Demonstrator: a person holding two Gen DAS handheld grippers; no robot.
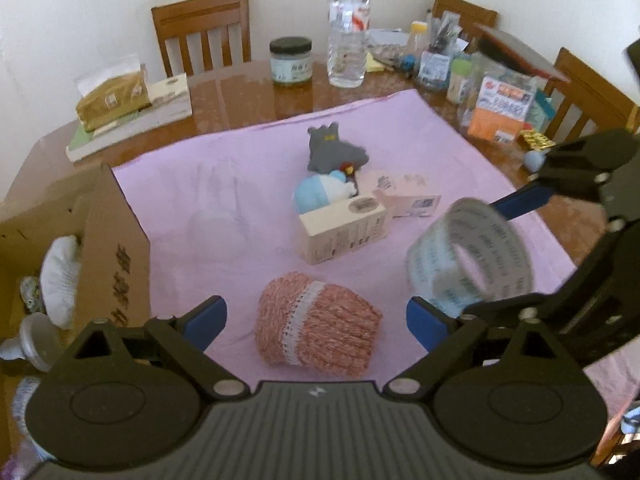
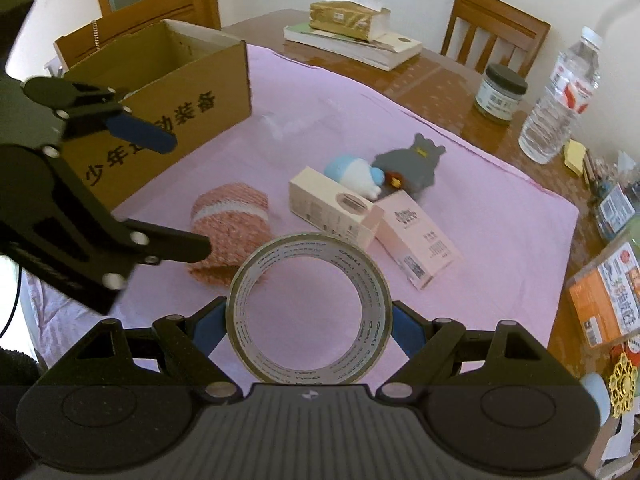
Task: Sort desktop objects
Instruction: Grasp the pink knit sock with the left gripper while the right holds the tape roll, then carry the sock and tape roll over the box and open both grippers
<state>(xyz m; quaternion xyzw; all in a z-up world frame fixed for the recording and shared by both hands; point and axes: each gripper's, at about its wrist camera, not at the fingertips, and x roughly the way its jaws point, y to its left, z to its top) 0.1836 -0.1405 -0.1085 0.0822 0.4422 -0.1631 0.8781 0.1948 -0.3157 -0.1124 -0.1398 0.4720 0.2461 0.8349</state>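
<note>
My right gripper (image 2: 308,330) is shut on a roll of clear tape (image 2: 240,312), held above the pink cloth (image 2: 500,220); the roll also shows in the left wrist view (image 1: 424,264). My left gripper (image 1: 316,320) is open and empty, just above an orange knitted pouch (image 1: 316,330), which also shows in the right wrist view (image 2: 230,216). A cream box (image 1: 344,230), a pink box (image 1: 404,194), a blue plush (image 1: 316,194) and a grey plush (image 1: 332,150) lie mid-cloth. A cardboard box (image 2: 160,92) stands at the cloth's left edge.
At the table's back stand a water bottle (image 1: 347,28), a dark-lidded jar (image 1: 291,62), a tissue pack on books (image 1: 114,98) and cluttered packets (image 1: 502,106). Wooden chairs (image 1: 202,26) surround the table. The cardboard box (image 1: 116,248) holds several items.
</note>
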